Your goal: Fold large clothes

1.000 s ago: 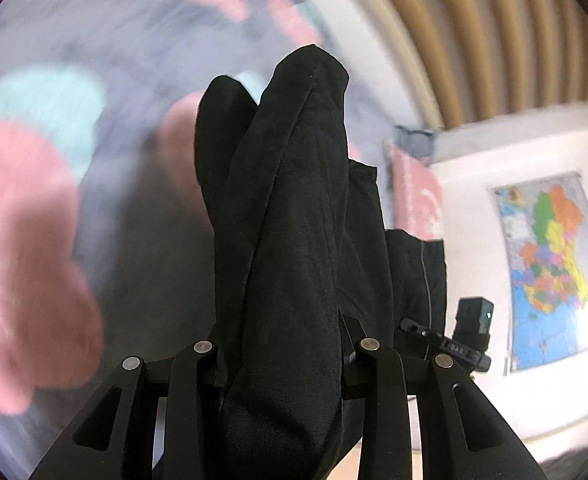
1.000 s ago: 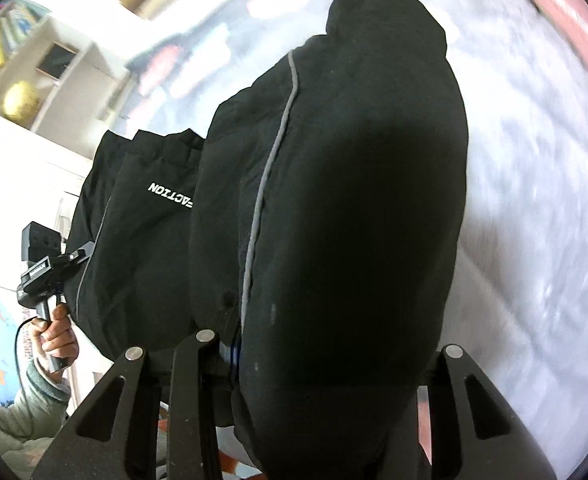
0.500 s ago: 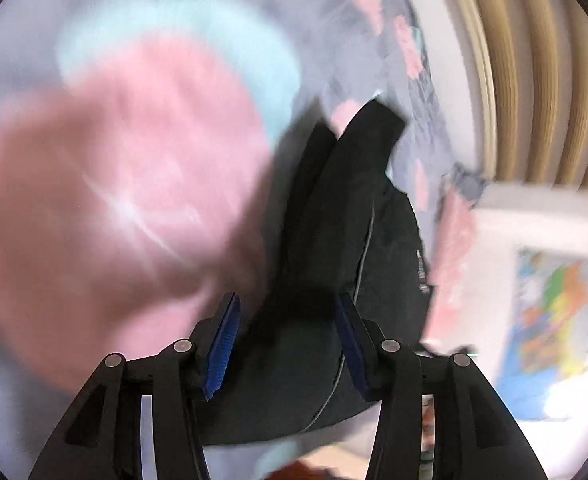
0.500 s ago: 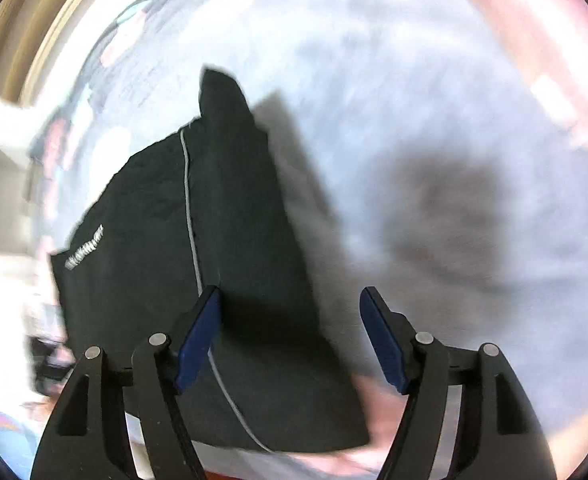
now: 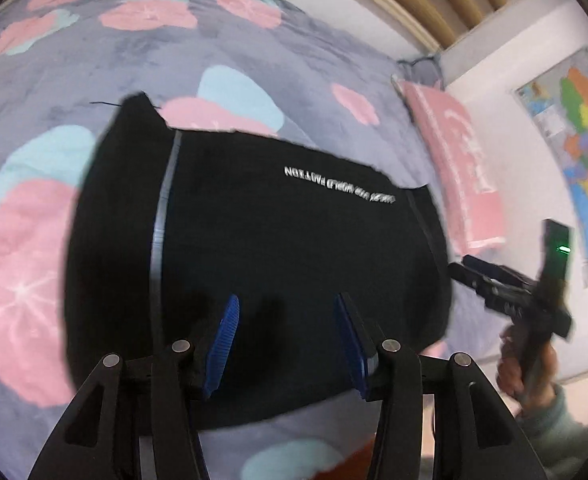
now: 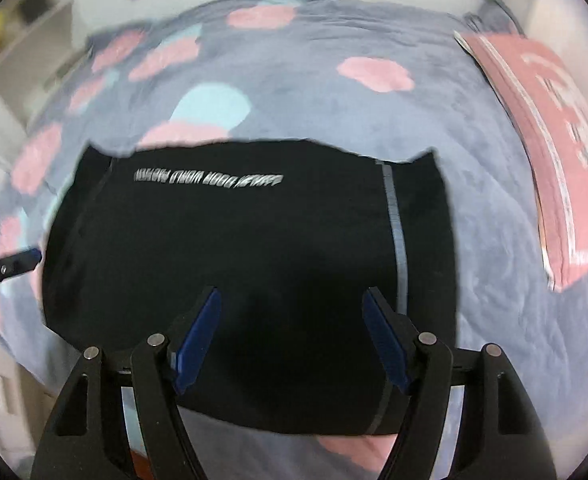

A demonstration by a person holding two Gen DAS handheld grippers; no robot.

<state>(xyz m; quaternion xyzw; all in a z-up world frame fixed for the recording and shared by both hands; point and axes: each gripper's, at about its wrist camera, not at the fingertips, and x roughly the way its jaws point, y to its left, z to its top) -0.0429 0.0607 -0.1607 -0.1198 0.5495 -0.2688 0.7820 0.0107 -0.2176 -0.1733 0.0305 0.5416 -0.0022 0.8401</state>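
Right wrist view: our right gripper (image 6: 290, 336) opening, empty, above the soft, limp black garment (image 6: 254, 240); we'd pinch its corners.

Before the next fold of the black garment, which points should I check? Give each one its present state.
1. Left gripper free of cloth: ok, blue pads apart, nothing between.
2. Right gripper free of cloth: ok, its jaws are opening, empty.
3. Black garment lies flat on the bed cover: ok.
4. Far edge straight: not ok, both corners peak up.
5. Layers below even: cannot tell.
6. Pink pillow clear of garment: ok.
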